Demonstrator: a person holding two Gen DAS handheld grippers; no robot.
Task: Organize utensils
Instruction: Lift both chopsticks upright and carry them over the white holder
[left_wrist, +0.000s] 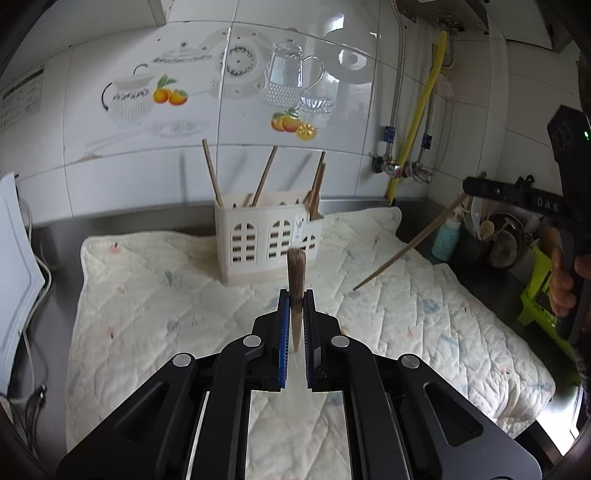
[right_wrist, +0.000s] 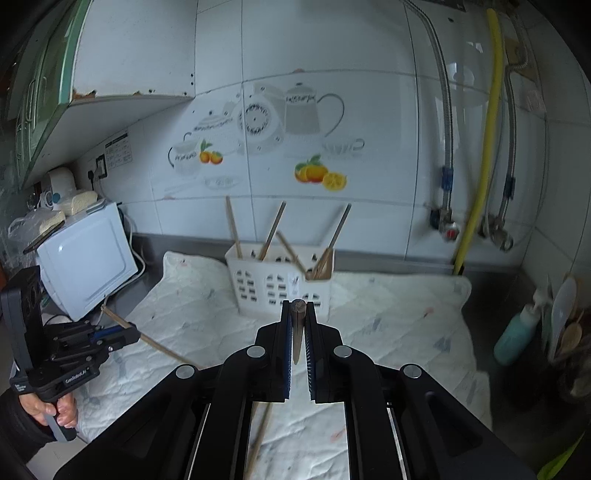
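You've got a chopstick pinched in each gripper right now. Your left gripper (left_wrist: 296, 295) has its jaws pressed onto a wooden chopstick (left_wrist: 296, 273) that pokes up and forward past the tips, seen almost end-on in the left wrist view. Your right gripper (right_wrist: 298, 308) is doing the same with a second chopstick (right_wrist: 297, 314), clamped tight between the blue pads, its blunt end sticking up just above the fingertips.

From the left wrist view you can see that right-hand chopstick from the side, a long stick slanting down over the quilted mat (left_wrist: 406, 317) with its thin tip hanging above the cloth. From the right wrist view the left-hand one slants the same way over the mat's left part.

The white holder (left_wrist: 267, 240) sits on the mat toward the back, near the tiled wall (left_wrist: 110, 155), straight ahead of both grippers. It already has several chopsticks standing in it, leaning at different angles. One more chopstick (right_wrist: 258, 439) lies on the mat under your right gripper.

Off to the left there's a white microwave (right_wrist: 88, 273), and on the right a teal bottle (right_wrist: 517, 336) beside a dark pot.
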